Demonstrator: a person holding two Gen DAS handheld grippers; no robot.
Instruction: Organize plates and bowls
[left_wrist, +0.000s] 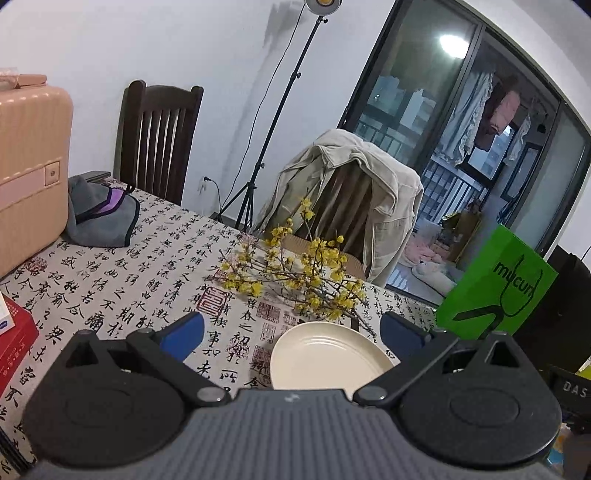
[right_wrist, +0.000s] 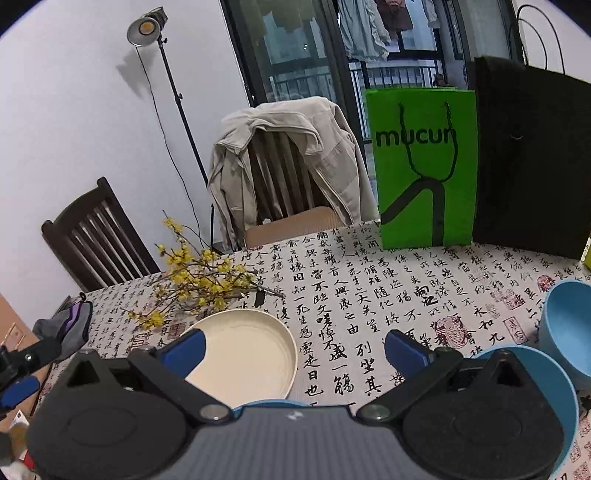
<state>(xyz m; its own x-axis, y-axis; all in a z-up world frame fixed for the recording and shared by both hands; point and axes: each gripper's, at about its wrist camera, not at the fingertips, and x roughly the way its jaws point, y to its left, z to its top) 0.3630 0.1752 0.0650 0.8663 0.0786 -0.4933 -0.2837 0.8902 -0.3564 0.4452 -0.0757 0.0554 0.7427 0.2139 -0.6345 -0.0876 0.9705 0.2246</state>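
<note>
A cream plate (left_wrist: 325, 354) lies on the calligraphy-print tablecloth, just ahead of my left gripper (left_wrist: 291, 332), which is open and empty, its blue fingertips (left_wrist: 186, 334) apart over the cloth. In the right wrist view the same cream plate (right_wrist: 247, 354) sits ahead and to the left of my right gripper (right_wrist: 293, 350), open with nothing between its fingers. A light blue bowl (right_wrist: 569, 332) stands at the right edge. A wider blue dish (right_wrist: 557, 391) lies under the right gripper's body, mostly hidden. Part of the left gripper (right_wrist: 18, 384) shows at the far left.
Yellow flower branches (right_wrist: 199, 284) lie just behind the cream plate. A green paper bag (right_wrist: 424, 166) and a black bag (right_wrist: 532, 155) stand at the table's far edge. A jacket-draped chair (right_wrist: 284, 158), a pink suitcase (left_wrist: 29, 177), a grey pouch (left_wrist: 99, 214) and a red box (left_wrist: 14, 339) surround the area.
</note>
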